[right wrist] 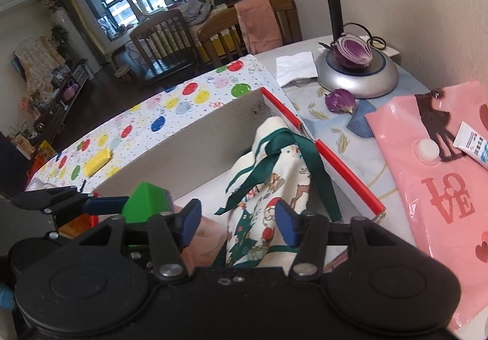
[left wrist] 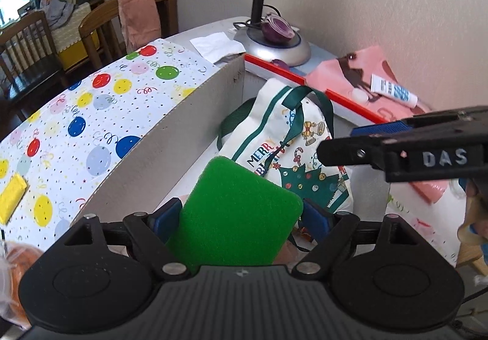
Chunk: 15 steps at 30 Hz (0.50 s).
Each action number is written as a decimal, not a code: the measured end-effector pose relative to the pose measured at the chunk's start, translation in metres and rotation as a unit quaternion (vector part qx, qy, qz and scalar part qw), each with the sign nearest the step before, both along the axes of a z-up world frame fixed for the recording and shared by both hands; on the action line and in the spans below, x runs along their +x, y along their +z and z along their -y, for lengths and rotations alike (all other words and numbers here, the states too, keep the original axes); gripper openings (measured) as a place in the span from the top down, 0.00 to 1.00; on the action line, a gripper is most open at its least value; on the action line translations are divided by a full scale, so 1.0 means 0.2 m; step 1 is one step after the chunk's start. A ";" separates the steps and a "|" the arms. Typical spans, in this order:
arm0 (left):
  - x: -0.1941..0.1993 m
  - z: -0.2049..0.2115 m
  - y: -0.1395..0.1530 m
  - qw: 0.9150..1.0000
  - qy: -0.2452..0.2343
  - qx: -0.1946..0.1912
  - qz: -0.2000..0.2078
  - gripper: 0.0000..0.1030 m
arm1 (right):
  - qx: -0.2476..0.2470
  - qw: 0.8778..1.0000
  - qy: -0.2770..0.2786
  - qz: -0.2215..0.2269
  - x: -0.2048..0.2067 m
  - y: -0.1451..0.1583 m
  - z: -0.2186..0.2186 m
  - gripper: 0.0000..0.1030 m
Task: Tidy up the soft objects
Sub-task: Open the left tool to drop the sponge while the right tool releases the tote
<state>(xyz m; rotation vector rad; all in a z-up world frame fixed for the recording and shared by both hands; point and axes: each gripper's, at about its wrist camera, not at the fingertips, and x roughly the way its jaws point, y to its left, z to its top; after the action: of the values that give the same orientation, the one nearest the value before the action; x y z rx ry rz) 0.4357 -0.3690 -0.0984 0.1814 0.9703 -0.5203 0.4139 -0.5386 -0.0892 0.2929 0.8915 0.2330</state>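
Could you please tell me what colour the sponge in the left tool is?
Bright green; the sponge shows best in the left wrist view.

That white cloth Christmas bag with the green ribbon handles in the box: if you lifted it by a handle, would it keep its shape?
Probably not. The white cloth Christmas bag already slumps in folds inside the grey box, so it looks floppy. Its green ribbon handles drape limply, so the body would likely sag below them. It seems light and unlikely to roll.

bag [right wrist: 268, 187] in box [right wrist: 189, 144], sponge [left wrist: 235, 218] beside
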 end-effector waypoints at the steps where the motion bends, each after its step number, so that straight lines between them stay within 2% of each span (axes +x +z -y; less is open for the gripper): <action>1: -0.01 -0.01 0.01 1.000 0.003 -0.006 0.001 0.18 | 0.001 1.000 0.002 0.004 -0.01 0.01 0.00 0.44; 4: -0.03 -0.04 0.04 1.000 0.006 -0.020 0.004 0.16 | 0.004 1.000 0.006 0.015 -0.05 0.05 0.00 0.39; 11: -0.13 -0.12 0.15 0.998 0.015 -0.061 0.016 0.15 | 0.021 0.999 0.011 0.046 -0.16 0.16 0.01 0.37; 15: -0.23 -0.20 0.25 0.996 0.009 -0.075 0.041 0.15 | 0.024 0.997 0.024 0.071 -0.25 0.24 -0.03 0.33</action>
<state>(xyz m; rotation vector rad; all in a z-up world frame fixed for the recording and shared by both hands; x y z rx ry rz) 0.3892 -0.3290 -0.0492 0.0580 0.8477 -0.5627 0.3634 -0.5316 -0.0409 0.2957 0.7545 0.3153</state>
